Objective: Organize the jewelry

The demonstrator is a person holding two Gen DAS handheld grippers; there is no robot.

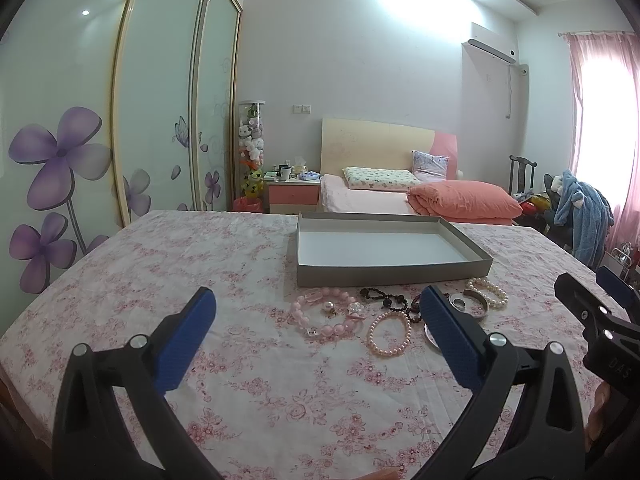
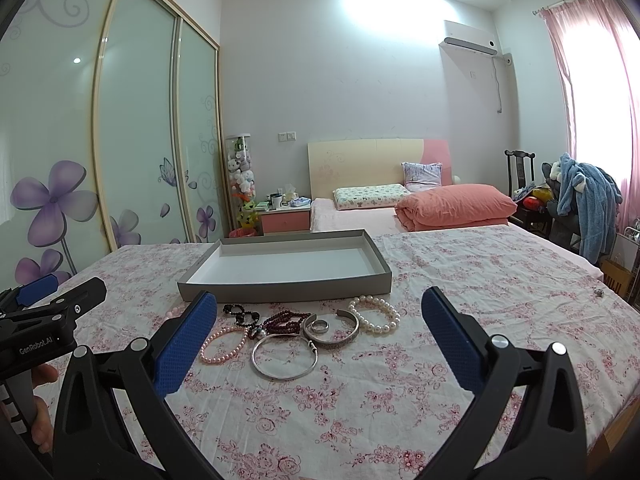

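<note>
An empty grey tray (image 1: 392, 274) (image 2: 284, 292) sits on the floral cloth. Just in front of it lies the jewelry. There is a chunky pink bead bracelet (image 1: 338, 329), dark bead strings (image 1: 378, 295) (image 2: 284, 322) and a small pink pearl bracelet (image 1: 384, 350) (image 2: 218, 358). Further right are a thin silver bangle (image 2: 280, 378), a silver cuff (image 2: 340, 342) around a ring (image 2: 320, 326), and a white pearl bracelet (image 1: 494, 294) (image 2: 394, 316). My left gripper (image 1: 317, 292) hangs open above the pink beads. My right gripper (image 2: 319, 294) is open over the silver pieces. Neither holds anything.
The floral cloth (image 2: 460, 280) covers a wide flat surface, with a tiny object (image 2: 599, 291) near its right edge. Behind it are a bed with an orange duvet (image 2: 456, 204) and a pink nightstand (image 2: 286, 220). Sliding wardrobe doors (image 1: 160, 100) stand left, a clothes-covered chair (image 2: 580, 204) right.
</note>
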